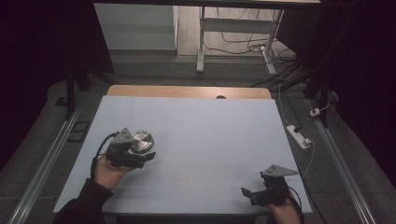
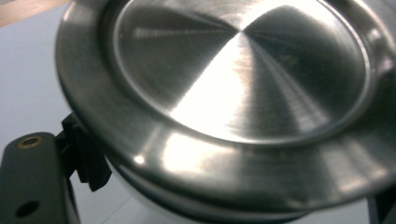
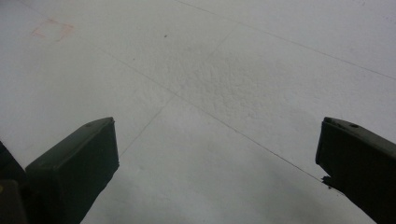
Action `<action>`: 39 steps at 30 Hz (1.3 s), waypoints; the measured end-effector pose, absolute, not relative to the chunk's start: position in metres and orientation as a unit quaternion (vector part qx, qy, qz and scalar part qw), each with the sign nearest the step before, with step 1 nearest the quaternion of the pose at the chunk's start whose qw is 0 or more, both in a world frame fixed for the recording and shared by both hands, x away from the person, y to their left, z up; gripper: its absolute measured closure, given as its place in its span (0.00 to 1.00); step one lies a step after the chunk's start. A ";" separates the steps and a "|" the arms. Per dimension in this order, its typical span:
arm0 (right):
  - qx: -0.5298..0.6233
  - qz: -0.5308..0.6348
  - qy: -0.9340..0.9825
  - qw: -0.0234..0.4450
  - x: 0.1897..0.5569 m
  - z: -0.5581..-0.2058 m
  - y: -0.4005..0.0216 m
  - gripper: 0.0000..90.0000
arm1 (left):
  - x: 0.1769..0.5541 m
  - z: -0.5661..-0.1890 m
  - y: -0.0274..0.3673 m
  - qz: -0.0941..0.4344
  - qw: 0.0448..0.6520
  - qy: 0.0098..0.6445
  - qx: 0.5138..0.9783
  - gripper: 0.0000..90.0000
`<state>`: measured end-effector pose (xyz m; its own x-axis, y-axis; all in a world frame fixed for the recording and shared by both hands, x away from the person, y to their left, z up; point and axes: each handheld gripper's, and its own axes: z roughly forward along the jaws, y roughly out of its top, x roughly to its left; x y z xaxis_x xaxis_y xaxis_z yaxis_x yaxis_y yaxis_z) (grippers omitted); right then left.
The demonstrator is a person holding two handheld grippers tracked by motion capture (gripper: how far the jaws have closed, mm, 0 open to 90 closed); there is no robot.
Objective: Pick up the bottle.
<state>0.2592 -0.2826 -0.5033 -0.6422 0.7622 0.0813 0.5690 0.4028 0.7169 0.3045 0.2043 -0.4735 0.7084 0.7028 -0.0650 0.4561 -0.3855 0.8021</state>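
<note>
In the high view, a pale blue-grey table takes up the middle of the frame, with a strip of bare wood along its far edge. At the left of the frame the left claw, held in a person's hand coming up from the lower left, sits right against a round steel lid with a brushed, shiny top. The lid rests on the left part of the table, just above the claw's black body. At the lower right, the right claw hovers near the table's near edge, well apart from the lid, its jaws pointing toward the left of the frame. In the left gripper view, the steel lid looms very close, its rim crossing between the jaws; one black jaw rises at the lower left, touching or nearly touching the rim's underside, so the claw appears clamped on the lid's edge. In the right gripper view, the two black jaws stand wide apart at the lower corners, holding nothing, with bare table between them.
</note>
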 end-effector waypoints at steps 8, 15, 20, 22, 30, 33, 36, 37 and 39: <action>0.402 0.371 0.827 0.130 0.259 -0.503 -0.283 0.00 | 0.313 -0.468 0.182 0.140 0.426 0.326 0.832 0.16; 0.400 0.372 0.828 0.130 0.259 -0.503 -0.283 0.00 | 0.322 -0.463 0.162 0.131 0.434 0.307 0.837 0.16; 0.399 0.372 0.828 0.130 0.259 -0.503 -0.283 0.00 | 0.326 -0.460 0.146 0.122 0.437 0.294 0.841 0.16; 0.399 0.373 0.827 0.130 0.259 -0.503 -0.283 0.00 | 0.328 -0.460 0.140 0.119 0.435 0.288 0.845 0.16; 0.395 0.371 0.830 0.131 0.258 -0.503 -0.282 0.00 | 0.330 -0.462 0.124 0.110 0.438 0.275 0.849 0.16; 0.395 0.370 0.830 0.132 0.258 -0.503 -0.282 0.00 | 0.329 -0.462 0.118 0.105 0.441 0.271 0.849 0.16; 0.395 0.370 0.831 0.131 0.258 -0.503 -0.282 0.00 | 0.329 -0.462 0.112 0.101 0.441 0.264 0.852 0.16; 0.395 0.369 0.831 0.131 0.258 -0.503 -0.282 0.00 | 0.328 -0.462 0.111 0.100 0.441 0.262 0.853 0.16; 0.393 0.369 0.832 0.133 0.258 -0.503 -0.282 0.00 | 0.327 -0.462 0.107 0.096 0.440 0.257 0.855 0.16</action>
